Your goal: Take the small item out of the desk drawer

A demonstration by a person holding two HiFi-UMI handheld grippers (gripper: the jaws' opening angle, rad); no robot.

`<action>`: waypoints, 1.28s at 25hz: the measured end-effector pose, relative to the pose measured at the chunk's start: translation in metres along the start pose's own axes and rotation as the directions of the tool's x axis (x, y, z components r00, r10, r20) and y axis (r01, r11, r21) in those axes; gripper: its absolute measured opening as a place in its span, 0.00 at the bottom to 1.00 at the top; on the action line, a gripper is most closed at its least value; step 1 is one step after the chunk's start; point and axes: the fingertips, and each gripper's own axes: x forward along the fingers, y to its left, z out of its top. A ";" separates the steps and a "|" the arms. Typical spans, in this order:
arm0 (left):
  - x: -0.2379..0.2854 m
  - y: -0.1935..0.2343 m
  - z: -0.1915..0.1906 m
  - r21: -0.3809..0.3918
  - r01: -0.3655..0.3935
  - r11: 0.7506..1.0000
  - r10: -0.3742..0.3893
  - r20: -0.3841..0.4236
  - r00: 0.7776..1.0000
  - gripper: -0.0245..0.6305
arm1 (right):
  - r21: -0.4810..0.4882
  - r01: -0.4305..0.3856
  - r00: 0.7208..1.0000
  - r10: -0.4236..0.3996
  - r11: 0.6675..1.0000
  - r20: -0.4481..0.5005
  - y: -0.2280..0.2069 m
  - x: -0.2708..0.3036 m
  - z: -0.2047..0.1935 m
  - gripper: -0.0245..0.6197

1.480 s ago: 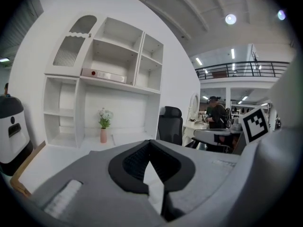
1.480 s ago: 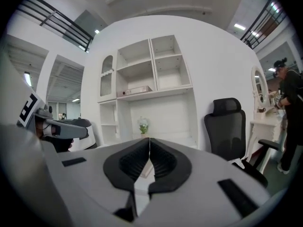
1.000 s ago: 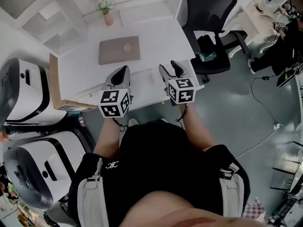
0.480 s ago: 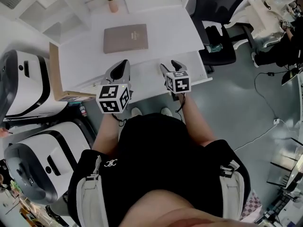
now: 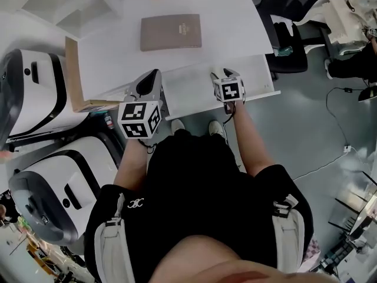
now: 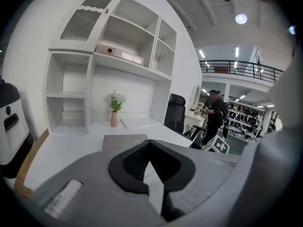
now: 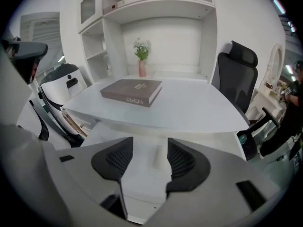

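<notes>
Right gripper (image 5: 221, 75) sits lower than a second ago, over open drawer (image 5: 188, 88). I read fingers apart, empty, small item (image 7: 157, 157) beyond. Left gripper (image 5: 152, 80) closed, empty.

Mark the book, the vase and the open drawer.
book (image 5: 171, 32): head view, middle of its cover.
vase (image 7: 142, 70): right gripper view, on its pink body below the flowers.
drawer (image 5: 188, 90): head view, bare left part of its floor.
</notes>
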 end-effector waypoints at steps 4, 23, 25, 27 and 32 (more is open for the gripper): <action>0.000 0.019 -0.010 -0.008 -0.011 1.000 0.011 -0.021 1.000 0.06 | 0.022 0.009 0.999 -0.008 1.000 -0.043 -0.003 0.026 -0.008 0.37; 0.024 0.062 -0.057 -0.052 -0.055 0.997 0.047 -0.138 0.989 0.06 | 0.055 0.098 0.967 -0.082 0.994 -0.242 -0.039 0.119 -0.050 0.37; 0.028 0.063 -0.058 -0.053 -0.056 0.997 0.048 -0.142 0.989 0.06 | 0.058 0.090 0.964 -0.073 0.994 -0.254 -0.040 0.128 -0.053 0.37; 0.030 0.064 -0.060 -0.055 -0.061 0.997 0.052 -0.145 0.988 0.06 | 0.059 0.084 0.962 -0.066 0.995 -0.267 -0.039 0.135 -0.057 0.37; 0.029 0.069 -0.065 -0.063 -0.083 0.995 0.072 -0.158 0.985 0.06 | 0.065 0.091 0.950 -0.066 0.994 -0.306 -0.040 0.149 -0.066 0.37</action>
